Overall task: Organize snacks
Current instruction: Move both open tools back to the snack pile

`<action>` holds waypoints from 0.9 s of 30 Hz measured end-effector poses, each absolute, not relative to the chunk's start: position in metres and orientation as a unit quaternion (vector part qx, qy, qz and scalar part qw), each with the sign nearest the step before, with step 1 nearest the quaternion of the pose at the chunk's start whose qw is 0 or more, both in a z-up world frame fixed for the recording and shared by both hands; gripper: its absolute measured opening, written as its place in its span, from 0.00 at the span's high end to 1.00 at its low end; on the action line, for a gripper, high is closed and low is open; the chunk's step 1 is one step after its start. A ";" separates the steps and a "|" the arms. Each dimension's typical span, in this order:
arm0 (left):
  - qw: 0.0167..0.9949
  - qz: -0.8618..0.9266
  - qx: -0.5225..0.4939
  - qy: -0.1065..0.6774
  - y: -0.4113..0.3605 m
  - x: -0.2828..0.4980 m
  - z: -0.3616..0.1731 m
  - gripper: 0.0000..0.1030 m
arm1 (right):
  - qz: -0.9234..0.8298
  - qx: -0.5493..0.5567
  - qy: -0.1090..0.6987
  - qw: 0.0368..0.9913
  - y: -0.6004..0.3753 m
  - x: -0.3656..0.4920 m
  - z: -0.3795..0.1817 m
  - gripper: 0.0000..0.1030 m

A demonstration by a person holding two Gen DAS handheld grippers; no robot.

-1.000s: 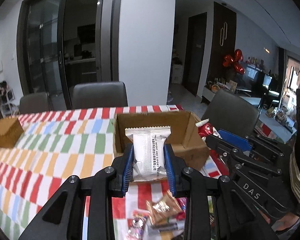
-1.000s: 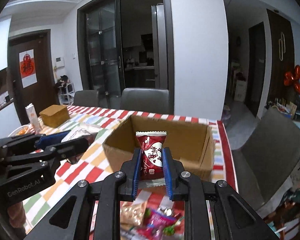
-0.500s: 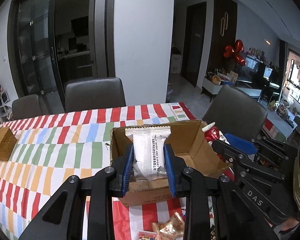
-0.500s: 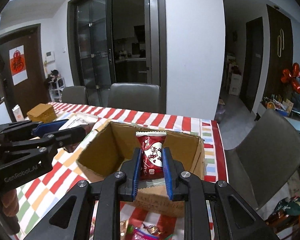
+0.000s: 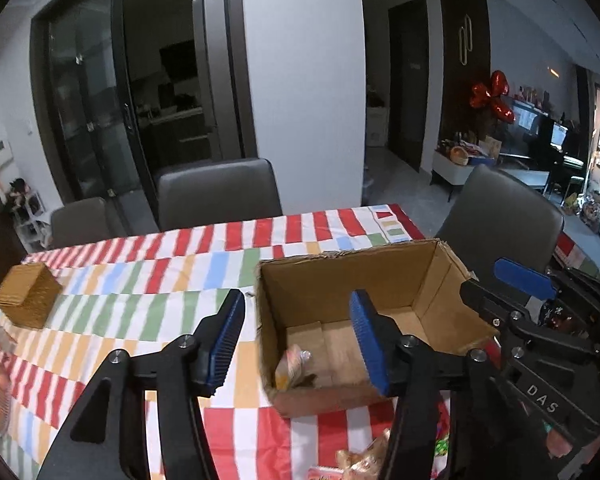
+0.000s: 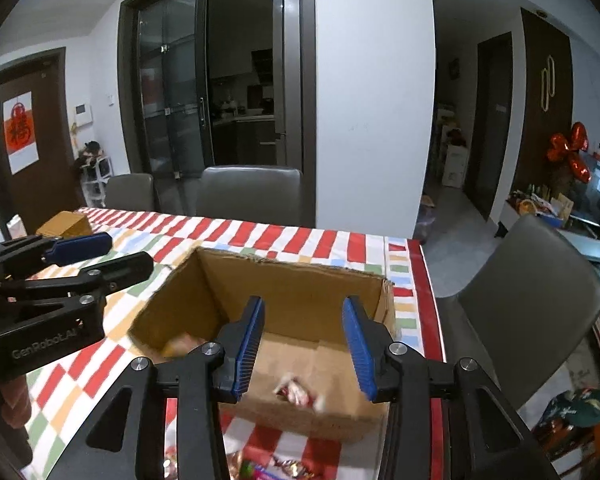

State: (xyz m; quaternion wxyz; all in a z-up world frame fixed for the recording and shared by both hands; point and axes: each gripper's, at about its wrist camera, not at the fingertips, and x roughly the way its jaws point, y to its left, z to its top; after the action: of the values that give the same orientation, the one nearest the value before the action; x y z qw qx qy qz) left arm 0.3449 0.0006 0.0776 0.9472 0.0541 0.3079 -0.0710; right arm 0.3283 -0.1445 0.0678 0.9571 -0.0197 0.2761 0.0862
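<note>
Striped cloth in red, white, green and yellow covers the desk, with grey chairs drawn up at its far side and a white pillar and dark glass doors behind them. On the cloth sits an open cardboard box, flaps up, its inside walls bare.

My left fingers stand apart over the near left corner of the box: one blue pad lies outside the left wall over the cloth, the other over the box floor. They have just been opening and nothing is between them. Below them, on the box floor against the left wall, lies a pale snack packet, blurred, so I cannot read its wrapper.

My right fingers are likewise released, having just been opening, with an empty gap between the pads. They hang over the near half of the box, seen here as well. A red and white snack packet lies on the box floor beneath that gap, also blurred. A second pale shape shows in the left corner of the box floor in this view; I cannot tell what it is.

Loose wrapped snacks lie on the cloth in front of the box, near its front wall. A small brown box sits well apart at the far left of the desk.
</note>
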 end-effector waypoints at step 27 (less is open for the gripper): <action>0.953 -0.044 0.070 0.291 0.039 0.189 0.063 0.34 | 0.206 -0.057 0.294 0.932 -0.098 0.207 0.051 0.51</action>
State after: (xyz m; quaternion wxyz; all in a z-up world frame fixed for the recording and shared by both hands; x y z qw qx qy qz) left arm 0.1889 0.0390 0.0635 0.9530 0.0704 0.2915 -0.0440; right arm 0.2073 -0.0983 0.0513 0.9316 -0.0567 0.2943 0.2059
